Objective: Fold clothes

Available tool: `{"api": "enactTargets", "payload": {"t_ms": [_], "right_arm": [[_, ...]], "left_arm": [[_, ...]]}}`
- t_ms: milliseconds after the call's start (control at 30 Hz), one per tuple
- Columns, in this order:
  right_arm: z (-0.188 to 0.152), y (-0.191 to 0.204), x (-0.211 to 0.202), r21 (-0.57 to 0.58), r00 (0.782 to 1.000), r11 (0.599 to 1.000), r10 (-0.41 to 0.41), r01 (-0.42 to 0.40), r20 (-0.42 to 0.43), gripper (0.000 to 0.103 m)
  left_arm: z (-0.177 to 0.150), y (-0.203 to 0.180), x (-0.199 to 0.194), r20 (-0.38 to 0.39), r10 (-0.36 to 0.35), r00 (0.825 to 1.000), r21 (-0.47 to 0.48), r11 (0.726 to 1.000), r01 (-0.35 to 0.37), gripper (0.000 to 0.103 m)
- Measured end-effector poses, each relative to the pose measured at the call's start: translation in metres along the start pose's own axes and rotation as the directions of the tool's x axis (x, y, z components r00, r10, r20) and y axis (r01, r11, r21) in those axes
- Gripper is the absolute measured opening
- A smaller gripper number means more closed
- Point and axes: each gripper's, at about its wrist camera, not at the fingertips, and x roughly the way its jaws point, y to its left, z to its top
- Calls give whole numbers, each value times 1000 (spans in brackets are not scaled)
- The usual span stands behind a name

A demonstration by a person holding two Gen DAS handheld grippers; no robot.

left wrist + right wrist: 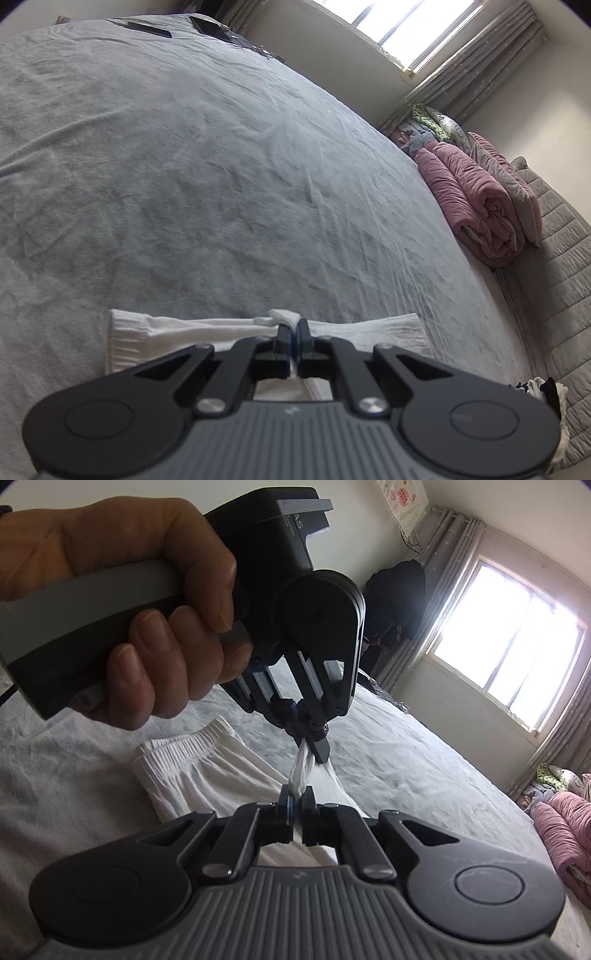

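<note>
Both the left gripper (308,753) and right gripper (296,801) had jaws pinched tight on the white pants (207,775) above the bed (221,184), likely mid-fold, needing them laid down flat next.

Both grippers clamped, tips nearly meeting

The black two-finger right gripper (295,801) sits bottom centre, jaws pinched together; the black left gripper (308,751), angled down from upper left, is gripped by a bare hand (140,602).

Both grippers are matte black, with round pivot discs, silver screws, ribbed grey bodies and blue-edged fingers (283,338). A bare hand (140,602) grips a grey-and-black handle.
</note>
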Motion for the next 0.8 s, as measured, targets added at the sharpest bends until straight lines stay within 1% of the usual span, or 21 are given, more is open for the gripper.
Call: {"api": "enactTargets", "payload": {"t_ms": [67, 233, 333, 433, 700, 800], "right_arm": [[2, 4, 0, 18, 1000, 1000, 22, -22, 7, 4], [2, 11, 0, 43, 999, 998, 46, -46, 11, 4], [3, 13, 1, 50, 998, 997, 62, -62, 10, 4], [4, 13, 2, 57, 997, 995, 76, -77, 12, 4], [5, 17, 6, 83, 994, 991, 107, -105, -14, 4], [7, 19, 4, 84, 994, 990, 111, -109, -17, 4]], "left_arm": [[-1, 6, -2, 0, 10, 1000, -14, 1000, -10, 2], [-4, 14, -6, 8, 35, 999, 2, 999, -36, 2], [-4, 18, -7, 12, 65, 998, 17, 998, -65, 2], [-4, 21, -11, 23, 73, 997, 22, 997, -74, 2], [-6, 26, -7, 22, 139, 990, 58, 988, -140, 2], [-6, 29, -10, 27, 138, 990, 53, 989, -139, 2]]}}
